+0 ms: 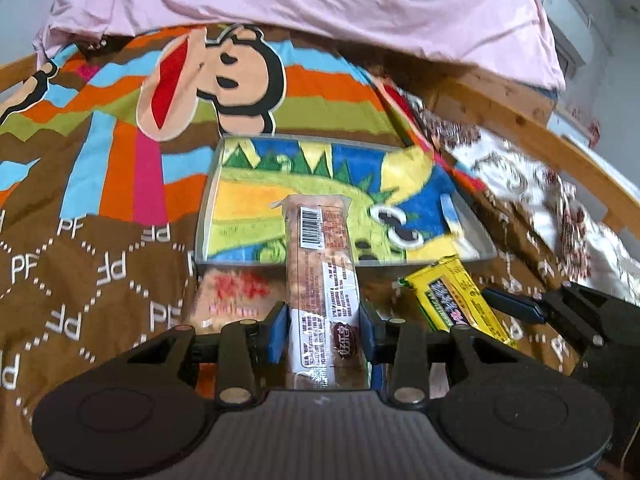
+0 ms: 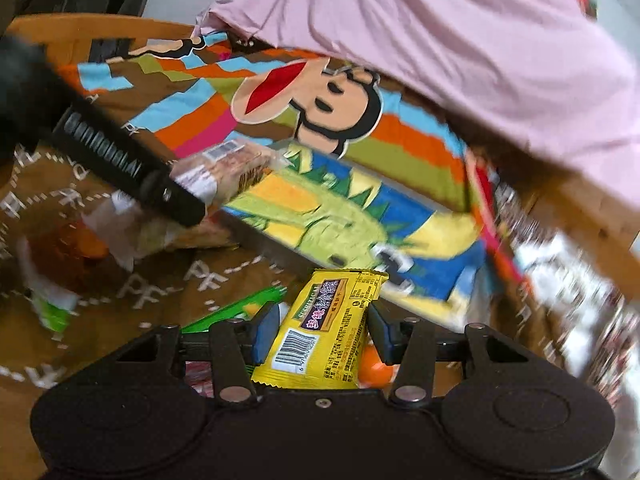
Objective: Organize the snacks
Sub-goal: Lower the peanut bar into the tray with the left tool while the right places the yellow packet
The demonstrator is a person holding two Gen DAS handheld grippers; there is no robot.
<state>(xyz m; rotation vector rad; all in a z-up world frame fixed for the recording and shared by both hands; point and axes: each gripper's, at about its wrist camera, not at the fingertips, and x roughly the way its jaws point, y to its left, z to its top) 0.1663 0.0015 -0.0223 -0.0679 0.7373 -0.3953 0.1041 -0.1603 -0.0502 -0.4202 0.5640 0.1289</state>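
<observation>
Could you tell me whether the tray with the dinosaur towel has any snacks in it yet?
Seemingly none: only the towel shows inside the tray; both grippers hold their packets short of it.

Your left gripper (image 1: 323,332) has blue pads clamping a clear, brown-filled bar (image 1: 320,264). At 2 o'clock lies a yellow packet (image 1: 456,300). At 12 o'clock, the tray (image 1: 202,224) holds a green-dinosaur towel (image 1: 280,200) on a brown striped blanket (image 1: 80,240).

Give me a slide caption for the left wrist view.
Left gripper holds a long clear-wrapped snack bar over the near rim of the dinosaur-lined tray.
</observation>
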